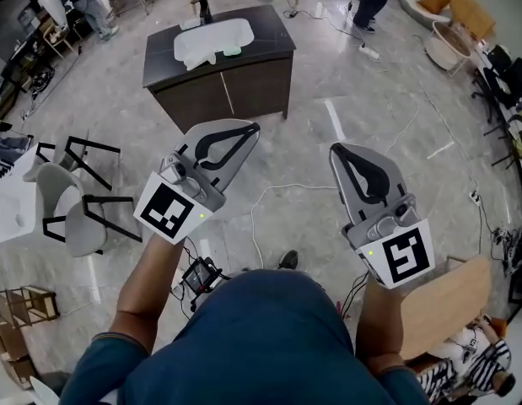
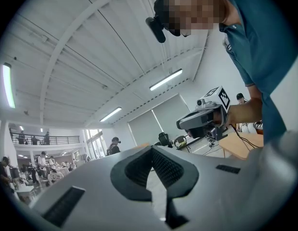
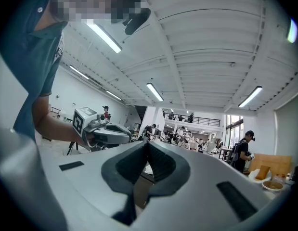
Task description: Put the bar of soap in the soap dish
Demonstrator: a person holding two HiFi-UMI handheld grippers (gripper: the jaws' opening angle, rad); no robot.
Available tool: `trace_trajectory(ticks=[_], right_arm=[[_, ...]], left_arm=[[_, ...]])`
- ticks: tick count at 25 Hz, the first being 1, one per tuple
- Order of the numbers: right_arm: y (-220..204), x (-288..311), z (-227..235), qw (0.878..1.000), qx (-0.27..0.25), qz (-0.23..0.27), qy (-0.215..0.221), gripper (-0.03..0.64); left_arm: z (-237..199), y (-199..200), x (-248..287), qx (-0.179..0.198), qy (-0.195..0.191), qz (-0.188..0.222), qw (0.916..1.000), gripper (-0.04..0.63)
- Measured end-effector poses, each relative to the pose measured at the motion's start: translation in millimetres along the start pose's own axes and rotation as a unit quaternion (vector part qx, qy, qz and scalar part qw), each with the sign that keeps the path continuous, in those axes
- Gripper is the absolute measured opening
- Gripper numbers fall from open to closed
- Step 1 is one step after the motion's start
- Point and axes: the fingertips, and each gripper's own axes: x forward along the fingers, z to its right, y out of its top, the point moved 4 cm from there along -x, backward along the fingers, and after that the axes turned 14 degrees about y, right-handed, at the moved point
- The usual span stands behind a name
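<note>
- Head view is showing the person standing on a marble-patterned floor [image 1: 328, 83], holding the left gripper [image 1: 253, 128] and the right gripper [image 1: 336, 148] out in front, side by side and apart from each other.
- Left gripper view is showing the left gripper's [image 2: 151, 148] jaws pressing together at the tips, with nothing between them; the right gripper [image 2: 181, 124] is appearing beyond them, gripped in a hand [image 2: 238, 113].
- Right gripper view is showing the right gripper's [image 3: 148, 144] jaws meeting at the tips in the same way, carrying nothing; the left gripper [image 3: 129, 135] is sitting off to the side.
- A dark vanity cabinet [image 1: 218, 87] is standing well ahead of both grippers, carrying a white sink basin [image 1: 206, 40] and a black faucet [image 1: 204, 8] at its back edge.
- A small pale-green piece, apparently the bar of soap [image 1: 233, 51], is lying at the basin's right rim, near the countertop's front edge.
- A small white item [image 1: 191, 24], possibly the soap dish, is sitting beside the faucet by the back edge; it is too small to be sure.
</note>
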Motion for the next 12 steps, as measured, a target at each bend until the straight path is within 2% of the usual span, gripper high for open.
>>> trace_trajectory(ticks=[10,12], right_arm=[[-36,0,67,0.999,0.033,0.013,0.024,0.014],[-39,8,76,0.999,0.026,0.014,0.029,0.014]], left_arm=[[1,-17,60,0.012,0.019,-0.026,0.9994,0.000],[-9,-22,67,0.012,0.020,-0.030,0.9993,-0.001]])
